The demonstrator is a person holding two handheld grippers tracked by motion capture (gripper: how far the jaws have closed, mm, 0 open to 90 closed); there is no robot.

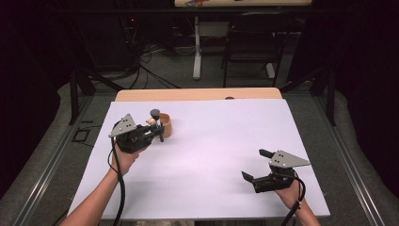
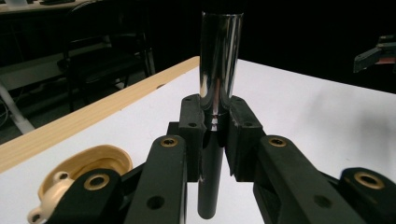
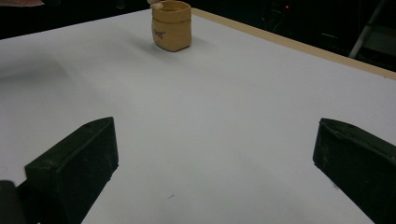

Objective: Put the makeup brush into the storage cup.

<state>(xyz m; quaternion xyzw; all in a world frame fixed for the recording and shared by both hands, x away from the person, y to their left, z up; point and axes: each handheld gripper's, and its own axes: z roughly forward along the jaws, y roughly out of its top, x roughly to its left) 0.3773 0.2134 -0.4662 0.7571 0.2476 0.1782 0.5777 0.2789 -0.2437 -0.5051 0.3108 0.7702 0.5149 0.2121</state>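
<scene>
**A white-covered table with one tan cup on it**

The table point(image 1: 197, 94) has a pale wooden top; a white sheet point(image 1: 211, 160) covers nearly all of it, leaving a wooden strip bare along the far edge; a small dark round mark point(image 1: 229, 98) sits in that strip, what it is cannot be told. On the sheet, toward its far left part, stands a tan cup point(image 3: 172, 25), upright, with dark lettering too small to read on its side; it casts a soft shadow on the white surface.
</scene>
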